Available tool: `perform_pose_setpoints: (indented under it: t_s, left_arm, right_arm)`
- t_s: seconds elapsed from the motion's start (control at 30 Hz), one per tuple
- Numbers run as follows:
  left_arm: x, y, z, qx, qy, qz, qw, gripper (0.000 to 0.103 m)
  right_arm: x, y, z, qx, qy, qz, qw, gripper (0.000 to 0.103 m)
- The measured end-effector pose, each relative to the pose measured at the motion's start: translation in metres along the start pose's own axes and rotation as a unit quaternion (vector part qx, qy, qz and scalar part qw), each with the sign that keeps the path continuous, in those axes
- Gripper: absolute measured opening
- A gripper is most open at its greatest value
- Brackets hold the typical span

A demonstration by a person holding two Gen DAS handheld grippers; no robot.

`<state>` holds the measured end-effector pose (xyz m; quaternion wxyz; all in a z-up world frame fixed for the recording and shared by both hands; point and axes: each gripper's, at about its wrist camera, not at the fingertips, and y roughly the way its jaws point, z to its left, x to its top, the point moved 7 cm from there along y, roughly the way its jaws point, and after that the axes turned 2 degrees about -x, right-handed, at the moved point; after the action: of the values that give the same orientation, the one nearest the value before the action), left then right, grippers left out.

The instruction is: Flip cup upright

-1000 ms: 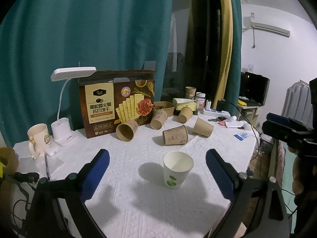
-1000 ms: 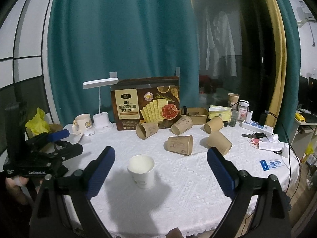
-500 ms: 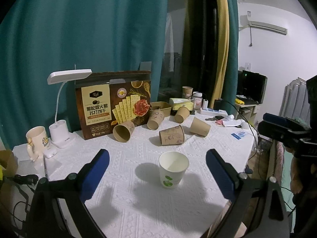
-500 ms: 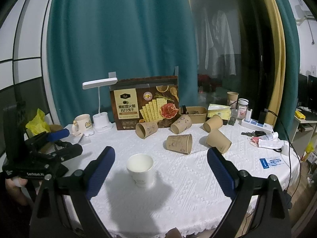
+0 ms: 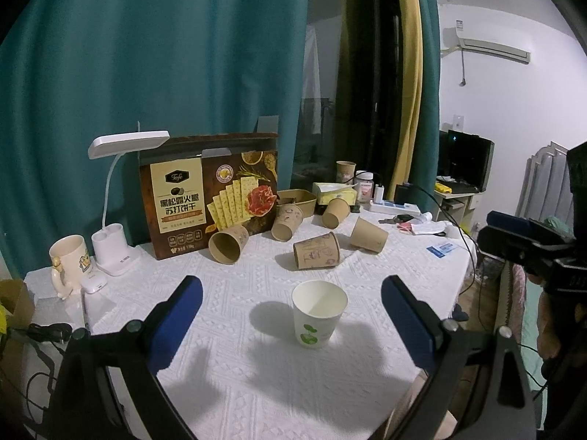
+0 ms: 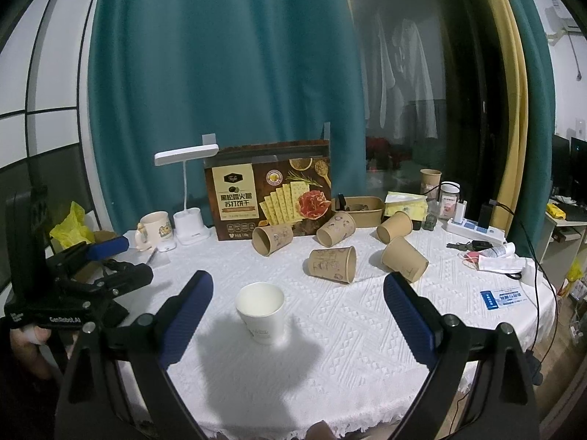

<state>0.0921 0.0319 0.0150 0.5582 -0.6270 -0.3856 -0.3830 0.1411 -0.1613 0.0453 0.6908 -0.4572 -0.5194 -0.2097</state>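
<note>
Reading "Tafe" on cracker box [image 5: 209,198] | white cup [image 5: 318,313] upright | both grippers' fingers [image 5: 176,315] wide, empty

Cloth [image 5: 234,330] on my desk: white, woven, raised diamond pattern, matt. White cup [image 5: 318,314]: paper, smooth, faint sheen inside the rim. Brown cups [image 5: 317,251]: kraft paper, matt, printed. Box [image 5: 209,198]: cardboard, glossy print. Lamp [image 5: 117,198]: smooth white plastic. Mug [image 5: 69,262]: glazed ceramic, shiny. Curtain [image 5: 165,55]: teal fabric, matt, soft folds. My left hand-held gripper [image 5: 290,311]: matt black plastic frame, blue pads [image 5: 176,319] finely ribbed, rubbery-looking. My right hand-held gripper [image 6: 297,311]: same finish.
</note>
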Motion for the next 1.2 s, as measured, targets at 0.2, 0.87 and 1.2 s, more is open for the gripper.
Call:
perform_pose_setpoints:
  t_s: [0.2, 0.87, 1.2]
  left_arm:
    - [0.0010, -0.0015, 0.0005, 0.000, 0.000, -0.001, 1.0000, 0.098]
    - [0.0015, -0.0024, 0.0009, 0.000, 0.000, -0.002, 1.0000, 0.098]
    - [0.0049, -0.0033, 0.0025, 0.001, 0.000, -0.003, 1.0000, 0.098]
  right_arm:
    - [-0.0002, -0.0005, 0.0002, 0.001, 0.000, -0.001, 1.000, 0.093]
    - [-0.0023, -0.0021, 0.0034, 0.000, 0.000, 0.001, 1.000, 0.093]
    - [-0.0024, -0.0022, 0.0035, 0.000, 0.000, 0.001, 1.000, 0.093]
